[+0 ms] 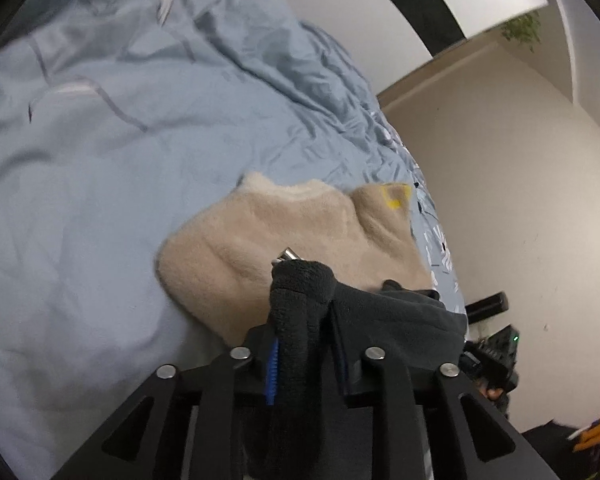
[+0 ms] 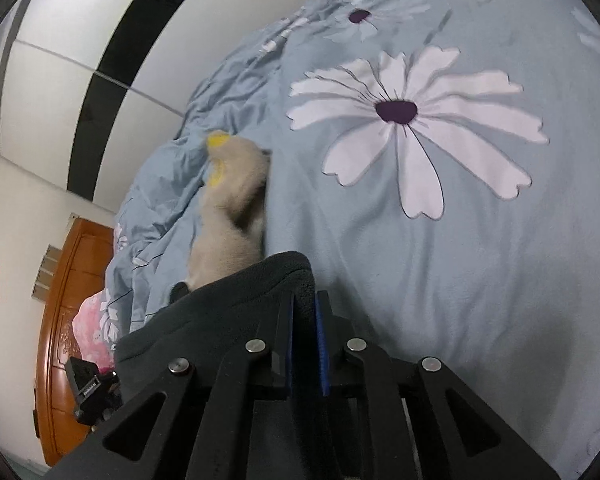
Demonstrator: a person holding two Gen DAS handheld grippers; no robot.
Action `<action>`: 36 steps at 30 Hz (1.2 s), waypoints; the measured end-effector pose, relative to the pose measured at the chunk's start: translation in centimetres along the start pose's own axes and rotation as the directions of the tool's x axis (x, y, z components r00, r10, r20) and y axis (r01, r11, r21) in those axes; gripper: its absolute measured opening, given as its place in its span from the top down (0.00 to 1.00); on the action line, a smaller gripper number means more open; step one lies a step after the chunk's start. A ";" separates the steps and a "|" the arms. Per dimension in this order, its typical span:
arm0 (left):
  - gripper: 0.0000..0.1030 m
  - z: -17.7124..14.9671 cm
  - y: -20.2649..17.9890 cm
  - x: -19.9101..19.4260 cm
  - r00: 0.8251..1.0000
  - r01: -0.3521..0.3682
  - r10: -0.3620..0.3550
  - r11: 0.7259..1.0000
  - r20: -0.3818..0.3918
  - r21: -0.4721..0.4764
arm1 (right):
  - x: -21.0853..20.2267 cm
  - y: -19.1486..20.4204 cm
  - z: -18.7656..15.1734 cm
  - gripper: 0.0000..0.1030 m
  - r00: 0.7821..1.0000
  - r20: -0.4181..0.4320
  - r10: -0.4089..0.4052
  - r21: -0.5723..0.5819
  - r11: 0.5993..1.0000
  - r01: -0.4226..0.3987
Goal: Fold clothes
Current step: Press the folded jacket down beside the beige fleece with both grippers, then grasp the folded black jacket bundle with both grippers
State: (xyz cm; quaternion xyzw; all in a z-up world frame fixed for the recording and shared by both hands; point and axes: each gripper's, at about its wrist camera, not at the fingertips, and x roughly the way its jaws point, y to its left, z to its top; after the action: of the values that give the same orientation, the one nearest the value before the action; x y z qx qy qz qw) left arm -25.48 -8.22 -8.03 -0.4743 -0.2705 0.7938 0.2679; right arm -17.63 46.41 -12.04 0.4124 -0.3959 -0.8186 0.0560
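A dark grey fleece garment [image 1: 396, 320] hangs stretched between my two grippers above the bed. My left gripper [image 1: 300, 280] is shut on one edge of it, near a silver zipper pull [image 1: 287, 256]. My right gripper [image 2: 305, 284] is shut on another edge of the same garment [image 2: 220, 312]. A beige fleece garment [image 1: 284, 232] with a yellow patch [image 1: 396, 196] lies on the bed just beyond the dark one; it also shows in the right wrist view [image 2: 232, 216].
The bed is covered by a crumpled light blue quilt [image 1: 100, 160] with large white flowers [image 2: 412, 120]. A wooden door [image 2: 72, 312] and a pink cloth [image 2: 92, 328] are beside the bed. Walls and dark objects on the floor [image 1: 496, 348] lie past the bed edge.
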 end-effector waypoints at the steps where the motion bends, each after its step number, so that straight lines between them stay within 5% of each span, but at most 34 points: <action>1: 0.47 -0.4 -0.6 -1.0 1.000 -0.005 0.004 1.000 0.018 0.011 | -0.9 0.2 -0.1 0.79 1.000 0.012 -0.006 -0.005 1.000 0.006; 3: 0.31 -1.5 -1.6 -3.1 0.998 -0.012 0.010 0.999 0.069 0.032 | -3.2 -0.3 -1.7 0.58 0.999 0.038 -0.007 0.003 1.000 0.007; 5: 0.21 -3.5 -1.8 -4.9 0.993 -0.026 0.022 0.999 0.113 0.034 | -5.6 -1.2 -3.7 0.51 0.998 0.065 -0.006 0.017 1.000 0.005; 9: 0.20 -9.5 0.8 -7.2 0.986 -0.045 0.061 0.994 0.152 -0.102 | -8.6 -4.1 -8.9 0.49 0.998 0.068 -0.001 0.102 0.995 -0.006; 13: 0.20 -15.2 3.7 -6.9 0.985 -0.018 0.070 0.953 0.160 -0.302 | -8.9 -7.1 -14.6 0.47 0.993 0.088 0.076 0.271 0.958 -0.097; 16: 0.20 -18.0 4.4 -6.0 0.983 0.047 0.025 0.921 0.180 -0.386 | -7.9 -7.7 -16.6 0.36 0.987 0.106 0.122 0.337 0.929 -0.151; 23: 0.18 -19.6 4.4 -1.5 0.985 0.119 -0.051 0.895 0.167 -0.430 | -5.2 -7.7 -17.9 0.34 0.966 0.154 0.206 0.405 0.879 -0.252; 32: 0.18 -19.9 6.1 0.2 0.947 0.273 -0.137 0.819 0.290 -0.504 | -2.9 -7.1 -17.2 0.32 0.939 0.232 0.253 0.435 0.837 -0.332; 36: 0.25 -19.7 5.3 -0.9 0.940 0.281 -0.132 0.823 0.315 -0.493 | -3.1 -6.4 -17.0 0.34 0.943 0.230 0.242 0.437 0.840 -0.322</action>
State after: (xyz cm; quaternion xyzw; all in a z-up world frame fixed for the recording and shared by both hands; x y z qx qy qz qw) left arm -8.33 -9.21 -19.04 -0.3858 -0.5631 0.7102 0.1724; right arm -1.83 41.85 -20.39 0.2813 -0.6416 -0.7124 0.0419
